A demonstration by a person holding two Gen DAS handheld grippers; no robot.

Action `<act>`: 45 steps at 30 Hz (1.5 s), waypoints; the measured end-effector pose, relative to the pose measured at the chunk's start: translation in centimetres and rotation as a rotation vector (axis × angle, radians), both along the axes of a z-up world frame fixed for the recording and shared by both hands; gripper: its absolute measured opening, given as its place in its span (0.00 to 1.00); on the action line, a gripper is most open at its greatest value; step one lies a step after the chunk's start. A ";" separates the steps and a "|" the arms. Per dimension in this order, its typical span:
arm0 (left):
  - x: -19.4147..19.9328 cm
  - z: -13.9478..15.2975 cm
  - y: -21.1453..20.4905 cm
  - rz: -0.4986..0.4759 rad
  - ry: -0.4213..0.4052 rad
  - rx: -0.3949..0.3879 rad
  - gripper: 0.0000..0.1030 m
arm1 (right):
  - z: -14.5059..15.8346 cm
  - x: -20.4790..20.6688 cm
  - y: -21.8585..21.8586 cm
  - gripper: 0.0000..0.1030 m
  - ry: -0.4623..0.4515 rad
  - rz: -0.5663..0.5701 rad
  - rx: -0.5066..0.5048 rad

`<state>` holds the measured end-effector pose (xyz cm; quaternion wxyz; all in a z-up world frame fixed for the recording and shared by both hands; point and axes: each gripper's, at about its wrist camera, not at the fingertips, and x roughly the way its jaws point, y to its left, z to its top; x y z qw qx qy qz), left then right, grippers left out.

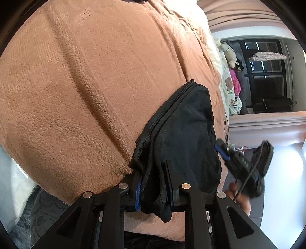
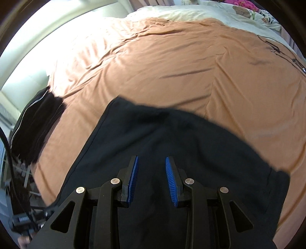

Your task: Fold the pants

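Left gripper clamped on black cloth, angled downward; right gripper with blue pads apart, holding nothing.

text: none legible | labels: none | brands: none | numbers: none | signs: none

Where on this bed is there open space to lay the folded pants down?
The orange blanket is bare beyond the black pants, up to the cream bedding. A narrower strip runs between the pants and the dark folded pile. The near edge, under both tongs, is crowded.
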<state>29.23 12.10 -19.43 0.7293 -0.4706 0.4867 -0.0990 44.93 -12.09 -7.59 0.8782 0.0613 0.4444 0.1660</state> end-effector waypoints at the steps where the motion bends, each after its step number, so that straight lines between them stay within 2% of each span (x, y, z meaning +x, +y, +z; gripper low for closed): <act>1: -0.1 0.3 0.0 -0.001 -0.008 0.003 0.14 | -0.3 -0.8 0.0 0.26 0.001 0.003 0.006; 5: -0.2 1.8 -0.3 -0.010 -0.047 0.007 0.10 | -1.4 -2.9 -0.1 0.26 0.005 -0.010 0.020; 12: 0.3 4.6 -1.3 -0.050 -0.108 0.023 0.08 | -3.8 -7.0 -0.2 0.26 0.018 -0.038 0.114; 18: 1.2 6.7 -2.6 -0.078 -0.154 0.042 0.07 | -4.6 -10.2 -0.9 0.26 0.005 -0.058 0.169; 21: 1.8 8.0 -3.8 -0.102 -0.183 0.056 0.06 | -5.2 -11.2 -1.6 0.23 0.009 -0.075 0.197; 25: 2.6 9.8 -5.9 -0.149 -0.215 0.073 0.06 | -5.1 -11.9 -2.5 0.23 0.016 -0.043 0.227; 34: 4.9 13.2 -11.1 -0.252 -0.280 0.110 0.06 | -3.2 -13.4 -8.4 0.23 -0.007 -0.048 0.331; 45: 6.6 14.3 -19.0 -0.412 -0.300 0.130 0.06 | -1.6 -17.4 -18.0 0.23 -0.064 -0.153 0.388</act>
